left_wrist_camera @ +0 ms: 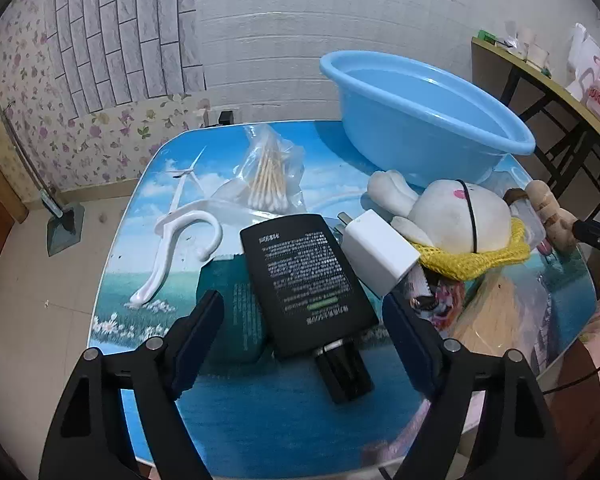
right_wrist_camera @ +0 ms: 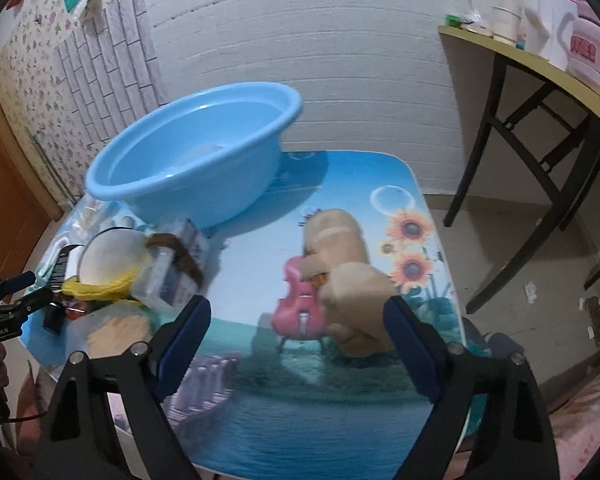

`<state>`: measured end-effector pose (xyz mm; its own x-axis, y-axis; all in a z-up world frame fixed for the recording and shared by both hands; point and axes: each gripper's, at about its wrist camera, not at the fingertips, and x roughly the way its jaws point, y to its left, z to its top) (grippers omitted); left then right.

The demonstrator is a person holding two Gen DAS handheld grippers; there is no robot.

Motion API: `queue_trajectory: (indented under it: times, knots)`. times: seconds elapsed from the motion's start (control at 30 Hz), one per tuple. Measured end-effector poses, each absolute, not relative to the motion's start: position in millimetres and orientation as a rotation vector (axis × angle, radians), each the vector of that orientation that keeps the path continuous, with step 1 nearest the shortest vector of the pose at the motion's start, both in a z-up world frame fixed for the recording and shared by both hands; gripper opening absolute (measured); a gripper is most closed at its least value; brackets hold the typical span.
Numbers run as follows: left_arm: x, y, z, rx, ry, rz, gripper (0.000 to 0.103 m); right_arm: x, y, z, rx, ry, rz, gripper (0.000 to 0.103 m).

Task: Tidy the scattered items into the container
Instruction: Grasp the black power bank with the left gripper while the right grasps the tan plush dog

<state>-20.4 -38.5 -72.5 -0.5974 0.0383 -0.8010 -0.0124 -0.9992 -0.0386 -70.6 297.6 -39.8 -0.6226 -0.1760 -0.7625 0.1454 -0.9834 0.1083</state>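
A light-blue basin (left_wrist_camera: 420, 120) (right_wrist_camera: 196, 152) stands empty at the back of the picture-printed table (left_wrist_camera: 260, 420). My left gripper (left_wrist_camera: 304, 316) is open low over a black power bank (left_wrist_camera: 308, 276), which lies between its fingers on a green box (left_wrist_camera: 236, 312). Beside it are a white charger (left_wrist_camera: 380, 252), a white plush rabbit (left_wrist_camera: 452, 212) on yellow netting, a bag of cotton swabs (left_wrist_camera: 268, 176) and a white hook (left_wrist_camera: 180, 240). My right gripper (right_wrist_camera: 298, 312) is open, with a tan plush toy (right_wrist_camera: 348, 264) holding a pink violin (right_wrist_camera: 300, 300) just ahead, close to its right finger.
A black plug (left_wrist_camera: 344, 376) lies at the power bank's near end. A yellow-topped side table (right_wrist_camera: 520, 64) on black legs stands to the right, carrying cups and a pink kettle (right_wrist_camera: 592, 52). A dustpan (left_wrist_camera: 64, 228) rests on the floor at the left.
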Motion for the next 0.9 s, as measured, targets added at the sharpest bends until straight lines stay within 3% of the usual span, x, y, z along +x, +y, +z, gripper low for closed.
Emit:
queue_trajectory:
  times: [0.23, 0.57, 0.6, 0.67, 0.73, 0.77, 0.83, 0.87, 0.9]
  knots:
    - [-32.5, -29.4, -81.2, -1.406, 0.001, 2.77, 0.078, -78.0, 310.6, -42.7, 1.277, -0.045, -2.718, 0.084]
    - [-29.8, -32.2, -81.6, -1.392, 0.003, 2.763, 0.065, -84.0, 318.5, -46.7, 1.291, -0.02, -2.725, 0.083]
    - [-28.0, -32.5, -79.9, -1.381, 0.009, 2.776, 0.048, -85.3, 319.5, -49.5, 1.305, -0.028, -2.719, 0.083]
    - [-23.9, -36.7, -71.0, -1.343, 0.01, 2.82, 0.028, -87.6, 320.6, -55.0, 1.325, -0.052, -2.701, 0.083]
    - [-24.6, -42.2, -69.6, -1.369, -0.015, 2.797, 0.023, -89.3, 320.8, -60.7, 1.34, -0.082, -2.662, 0.076]
    - [-24.4, -43.0, -72.0, -1.387, -0.006, 2.791, 0.023, -91.3, 320.5, -65.2, 1.365, -0.099, -2.631, 0.065]
    - [-22.1, -43.9, -72.1, -1.374, -0.007, 2.798, 0.023, -93.4, 320.0, -71.3, 1.413, -0.093, -2.618, 0.056]
    - [-21.8, -43.8, -71.9, -1.372, -0.013, 2.794, 0.023, -94.3, 320.5, -75.2, 1.434, -0.091, -2.61, 0.046]
    - [-21.4, -43.1, -71.7, -1.371, -0.028, 2.787, 0.025, -93.6, 320.8, -76.3, 1.431, -0.094, -2.605, 0.046]
